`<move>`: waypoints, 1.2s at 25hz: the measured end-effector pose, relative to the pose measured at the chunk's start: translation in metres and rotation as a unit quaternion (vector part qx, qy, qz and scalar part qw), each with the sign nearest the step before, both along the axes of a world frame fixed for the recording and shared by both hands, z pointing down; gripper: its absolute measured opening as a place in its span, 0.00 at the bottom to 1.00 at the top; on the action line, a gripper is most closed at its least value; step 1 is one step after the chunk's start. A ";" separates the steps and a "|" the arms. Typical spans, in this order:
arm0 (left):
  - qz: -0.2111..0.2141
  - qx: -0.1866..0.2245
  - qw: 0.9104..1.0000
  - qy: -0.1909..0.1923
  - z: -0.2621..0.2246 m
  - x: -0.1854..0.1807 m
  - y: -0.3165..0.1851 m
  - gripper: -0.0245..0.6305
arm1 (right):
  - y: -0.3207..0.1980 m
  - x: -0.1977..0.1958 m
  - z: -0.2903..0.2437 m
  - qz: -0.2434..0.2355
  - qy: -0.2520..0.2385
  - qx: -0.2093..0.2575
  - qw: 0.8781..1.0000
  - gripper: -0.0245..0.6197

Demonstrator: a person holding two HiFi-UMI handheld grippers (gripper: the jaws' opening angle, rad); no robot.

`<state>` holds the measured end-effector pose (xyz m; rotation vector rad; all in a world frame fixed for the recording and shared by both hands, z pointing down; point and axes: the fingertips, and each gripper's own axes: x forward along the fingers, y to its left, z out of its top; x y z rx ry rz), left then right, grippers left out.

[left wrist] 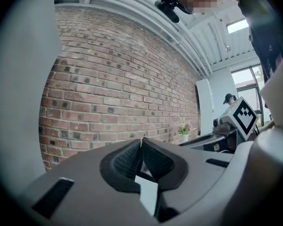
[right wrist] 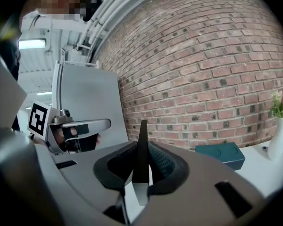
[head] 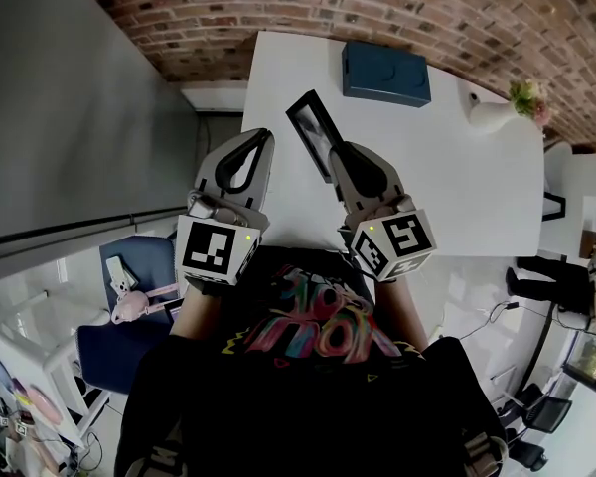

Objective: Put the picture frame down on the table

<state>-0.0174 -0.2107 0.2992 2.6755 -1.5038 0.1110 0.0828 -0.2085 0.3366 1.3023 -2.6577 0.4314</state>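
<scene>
- The right gripper (head: 340, 155) has its jaws closed on the picture frame (head: 315, 131). In the right gripper view the thin black edge of the frame (right wrist: 141, 138) stands upright between the two pads, which press on it from both sides.
- The left gripper (head: 262, 137) holds nothing. In the left gripper view its jaws (left wrist: 141, 142) meet at the tips, and only the brick wall (left wrist: 118, 74) is seen behind them.
- The frame is in the air over the near left part of the white table (head: 447, 197), at about 12 o'clock from the person's body. It is on its edge and leans toward 11 o'clock. I cannot tell if its low end touches the table.
- Step in hand, as I judge it: the frame is carried over the table, but it is not put down yet.
- The next move, I think, calls for lowering the frame until it rests on the table, then opening the right jaws slowly so it does not fall over.
- There is free table under the frame. A blue box (head: 385, 73) lies at 1 o'clock at the far edge, and a white vase (head: 492, 116) with flowers stands at 2 o'clock, both well apart from the frame.
- Writing: I can read no brand or label on the box or the frame. The cubes on the grippers carry only black and white square marks. The person's shirt (head: 313, 328) has a colourful print, which I cannot read with certainty.
</scene>
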 end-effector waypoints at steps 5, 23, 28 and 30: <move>-0.003 -0.006 1.000 -0.001 0.007 0.001 0.001 0.08 | -0.001 0.006 0.007 0.001 -0.020 -0.016 1.000 0.17; -0.009 -0.055 0.998 -0.011 0.063 -0.011 -0.011 0.08 | -0.026 0.002 0.079 0.007 -0.060 -0.101 0.993 0.17; -0.014 -0.059 0.998 0.008 0.077 -0.013 -0.017 0.08 | -0.031 -0.005 0.108 0.004 -0.068 -0.137 0.988 0.17; -0.015 -0.063 0.998 0.013 0.083 -0.015 -0.019 0.08 | -0.032 -0.008 0.119 0.002 -0.071 -0.149 0.986 0.17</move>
